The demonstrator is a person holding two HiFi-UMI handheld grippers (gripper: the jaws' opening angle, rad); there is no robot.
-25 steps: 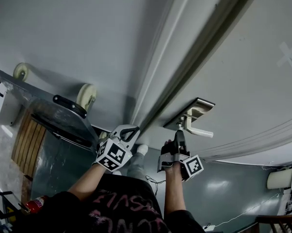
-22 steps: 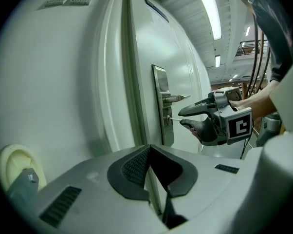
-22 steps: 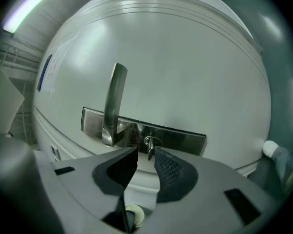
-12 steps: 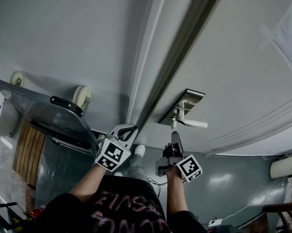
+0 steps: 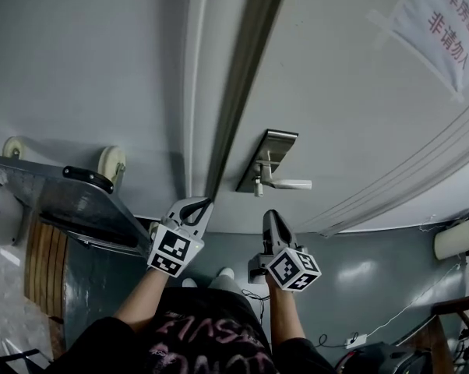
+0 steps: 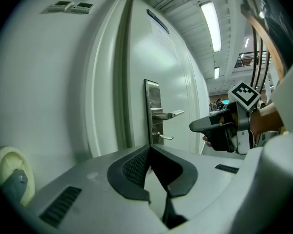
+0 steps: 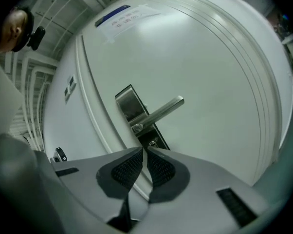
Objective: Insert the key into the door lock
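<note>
A steel lock plate (image 5: 267,159) with a lever handle (image 5: 287,184) sits on the pale door (image 5: 351,107). A small key (image 5: 258,188) sticks out of the plate below the lever; it also shows in the left gripper view as the key (image 6: 165,137). My right gripper (image 5: 270,213) hangs just below the key, apart from it, jaws shut on nothing. In the right gripper view the keyhole (image 7: 153,143) lies right above my right gripper (image 7: 145,151). My left gripper (image 5: 202,203) is shut and empty near the door's edge, left of the lock.
A metal cart (image 5: 75,197) with pale wheels (image 5: 110,162) stands against the wall at the left. The door frame (image 5: 246,68) runs up between wall and door. A paper notice (image 5: 445,18) is taped to the door at the upper right. A chair (image 5: 453,318) stands at the lower right.
The right gripper has drawn back from the lock, and the key now stays in the plate by itself. The head view has tilted upward, so the paper notice shows more fully.
</note>
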